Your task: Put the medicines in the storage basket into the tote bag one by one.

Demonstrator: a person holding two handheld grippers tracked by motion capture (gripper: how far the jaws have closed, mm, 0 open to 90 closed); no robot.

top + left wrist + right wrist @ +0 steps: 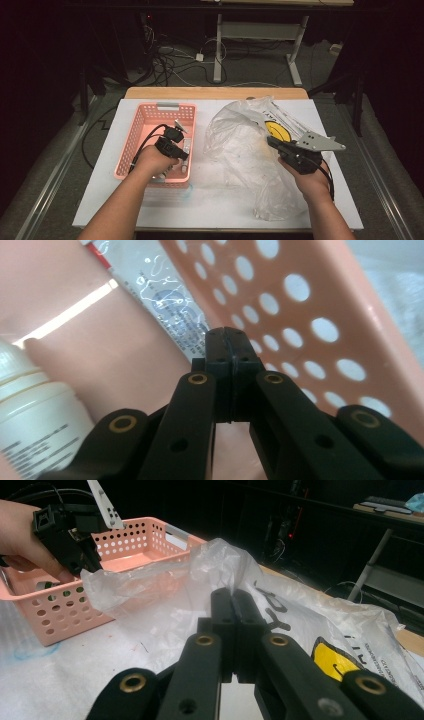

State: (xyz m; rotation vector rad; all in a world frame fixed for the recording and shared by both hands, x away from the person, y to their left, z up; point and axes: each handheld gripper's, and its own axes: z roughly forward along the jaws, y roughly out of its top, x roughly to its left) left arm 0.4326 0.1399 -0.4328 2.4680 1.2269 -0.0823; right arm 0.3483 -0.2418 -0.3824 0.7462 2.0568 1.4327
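The left gripper (176, 136) sits inside the pink basket (141, 131) on the left half of the table (100, 200), tips down toward the basket floor. Its own view shows the jaws pressed together; the tips meet at the edge of a white tube (165, 305) with blue print lying along the perforated wall, but whether any of the tube is caught between them cannot be told (the pads hide the contact line). A white bottle (35, 410) stands at the left of that view, cut off by the frame, its label too blurred to read. From above, the hand and gripper body cover most of the basket contents. The right gripper (272, 142) is at the right half of the table, jaws closed and pinching a fold of the clear plastic bag (240, 145), which is raised between basket and gripper. The bag's yellow mark and black lettering are partly hidden by creases. Bag and basket lie near each other, apparently apart.
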